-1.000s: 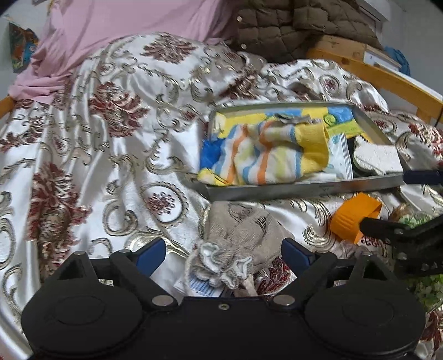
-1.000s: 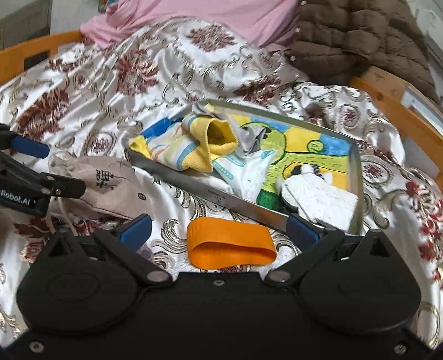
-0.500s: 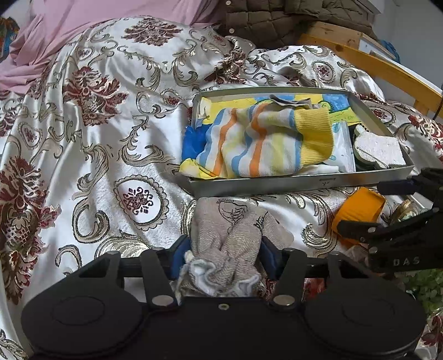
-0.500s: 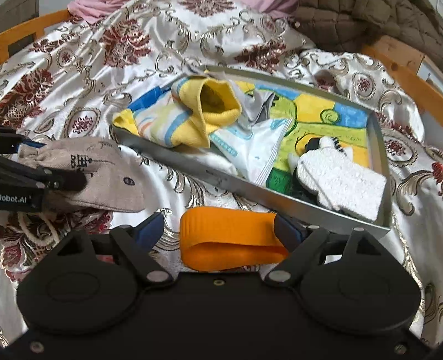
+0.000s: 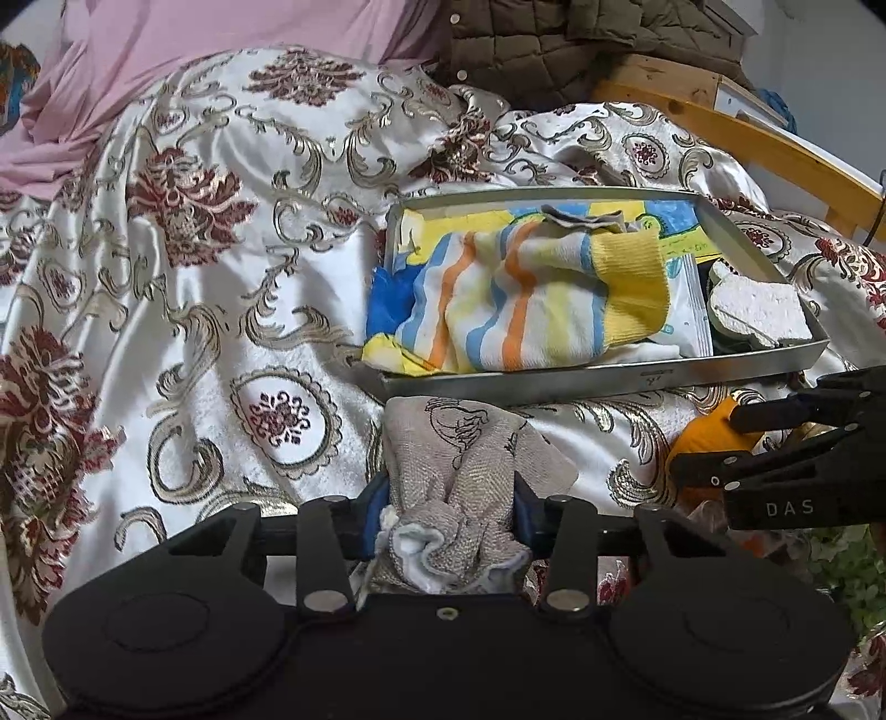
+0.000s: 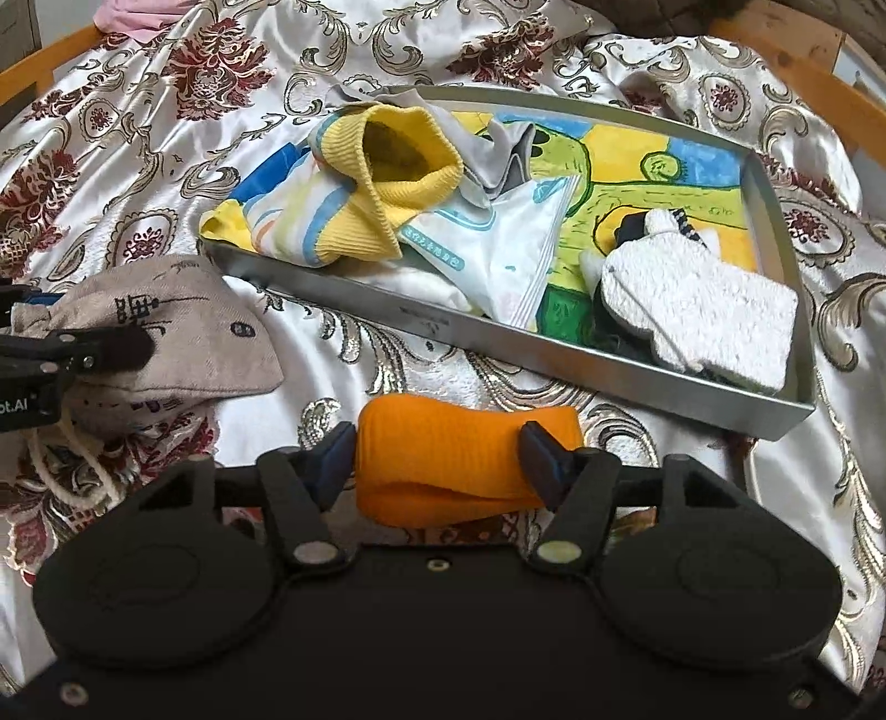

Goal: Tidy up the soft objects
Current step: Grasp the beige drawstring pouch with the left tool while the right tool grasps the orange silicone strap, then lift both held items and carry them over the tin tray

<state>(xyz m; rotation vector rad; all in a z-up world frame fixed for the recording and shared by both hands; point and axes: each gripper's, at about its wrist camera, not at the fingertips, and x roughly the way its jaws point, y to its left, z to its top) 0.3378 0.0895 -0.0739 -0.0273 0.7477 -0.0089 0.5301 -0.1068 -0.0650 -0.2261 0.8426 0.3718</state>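
Note:
My left gripper (image 5: 451,512) is shut on the bunched mouth of a grey cloth drawstring pouch (image 5: 459,448) that lies on the bedspread just in front of the metal tray (image 5: 598,379). The pouch also shows in the right wrist view (image 6: 166,327). My right gripper (image 6: 440,462) is shut on an orange band (image 6: 459,454) lying before the tray's near wall (image 6: 498,338). The band also shows at the right of the left wrist view (image 5: 703,437). The tray holds a striped sock with a yellow cuff (image 5: 531,293), a white packet (image 6: 498,249) and a white sponge (image 6: 698,310).
A patterned satin bedspread (image 5: 210,266) covers the bed. A pink cloth (image 5: 166,61) and a brown quilted jacket (image 5: 565,44) lie at the back. A wooden bed rail (image 5: 775,155) runs along the right. Green leaves (image 5: 841,570) show at the lower right.
Both grippers moved forward and closed: the left one from open around the grey pouch to pinching it, the right one from open to gripping the orange band.

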